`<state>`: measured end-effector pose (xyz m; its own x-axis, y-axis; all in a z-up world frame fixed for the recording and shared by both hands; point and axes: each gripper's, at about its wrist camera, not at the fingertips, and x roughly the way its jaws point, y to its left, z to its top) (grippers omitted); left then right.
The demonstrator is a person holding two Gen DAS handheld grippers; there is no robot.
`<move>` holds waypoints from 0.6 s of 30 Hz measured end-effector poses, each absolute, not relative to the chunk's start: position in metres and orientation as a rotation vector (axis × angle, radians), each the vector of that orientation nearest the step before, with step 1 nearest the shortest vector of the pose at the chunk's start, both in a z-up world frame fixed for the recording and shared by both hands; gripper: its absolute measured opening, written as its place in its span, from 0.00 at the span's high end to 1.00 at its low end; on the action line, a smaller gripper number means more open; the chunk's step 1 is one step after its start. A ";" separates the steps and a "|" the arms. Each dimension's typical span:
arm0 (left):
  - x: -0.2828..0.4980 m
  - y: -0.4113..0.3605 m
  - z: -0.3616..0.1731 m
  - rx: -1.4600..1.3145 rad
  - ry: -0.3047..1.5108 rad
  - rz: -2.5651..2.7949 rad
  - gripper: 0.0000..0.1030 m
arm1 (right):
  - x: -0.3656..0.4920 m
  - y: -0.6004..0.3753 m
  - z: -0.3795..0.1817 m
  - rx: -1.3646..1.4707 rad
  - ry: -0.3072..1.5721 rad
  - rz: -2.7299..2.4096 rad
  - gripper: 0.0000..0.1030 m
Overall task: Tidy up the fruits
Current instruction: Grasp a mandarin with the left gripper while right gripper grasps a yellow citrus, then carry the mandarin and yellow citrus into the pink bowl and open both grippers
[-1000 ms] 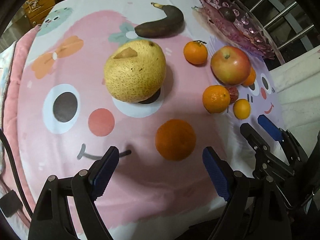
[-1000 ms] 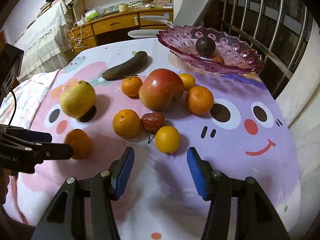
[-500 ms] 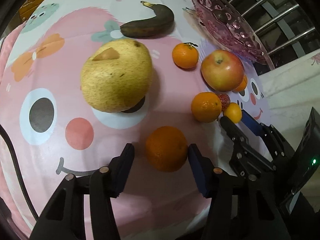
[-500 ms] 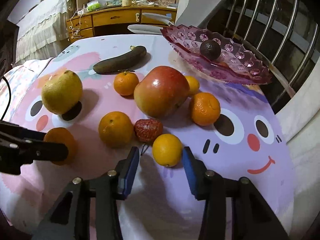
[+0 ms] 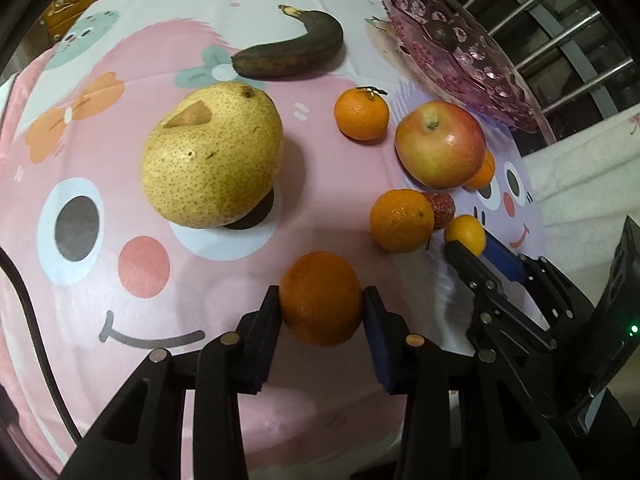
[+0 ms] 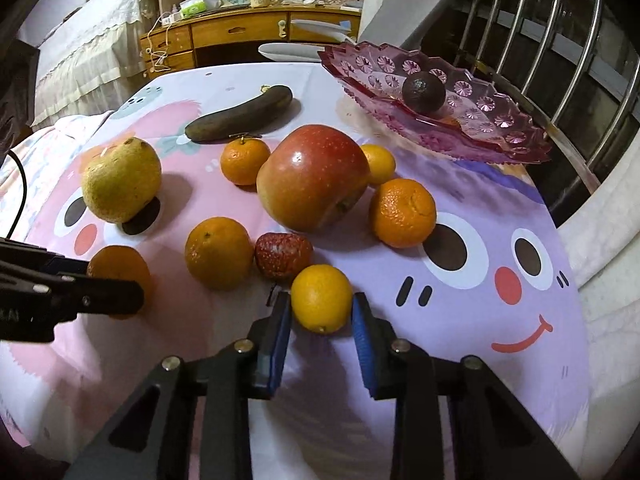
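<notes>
the left tongs (image 5: 322, 300), jaws just closing, pinch a round deep-orange mandarin (image 5: 321, 298) on the cartoon-print bench cloth (image 5: 120, 80). the right tongs (image 6: 321, 304), likewise closing, clamp a small yellow-orange citrus (image 6: 321, 298) beside a wrinkled red fruit (image 6: 283, 255).

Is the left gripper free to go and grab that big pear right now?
Probably not yet: the left gripper has just closed on an orange. The path to the pear looks clear, but it would need to release the orange first.
</notes>
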<state>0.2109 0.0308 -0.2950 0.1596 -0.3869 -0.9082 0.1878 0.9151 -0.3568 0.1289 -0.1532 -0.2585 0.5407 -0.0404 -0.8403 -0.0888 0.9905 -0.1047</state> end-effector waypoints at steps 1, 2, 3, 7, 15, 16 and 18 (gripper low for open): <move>0.210 0.029 -0.293 -0.176 1.350 -0.403 0.63 | 0.129 -0.155 -0.257 -0.142 1.002 0.036 0.71; 0.210 0.029 -0.291 -0.179 1.349 -0.395 0.63 | 0.128 -0.157 -0.255 -0.141 1.003 0.046 0.71; 0.209 0.029 -0.288 -0.183 1.347 -0.384 0.63 | 0.127 -0.159 -0.253 -0.140 1.005 0.054 0.71; 0.205 0.024 -0.274 -0.198 1.344 -0.341 0.63 | 0.126 -0.169 -0.241 -0.141 1.011 0.083 0.71; 0.204 0.001 -0.224 -0.214 1.284 -0.285 0.63 | 0.133 -0.203 -0.199 -0.148 0.977 0.156 0.71; 0.204 -0.003 -0.218 -0.222 1.274 -0.283 0.63 | 0.136 -0.207 -0.194 -0.159 0.966 0.165 0.71; 0.205 -0.011 -0.207 -0.229 1.253 -0.273 0.63 | 0.140 -0.214 -0.185 -0.191 0.945 0.177 0.71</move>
<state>0.2051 -0.0108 -0.2069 0.2876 -0.3258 -0.9006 0.0777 0.9452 -0.3171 0.1404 -0.2140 -0.1851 0.5740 0.0664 -0.8161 -0.2330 0.9687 -0.0851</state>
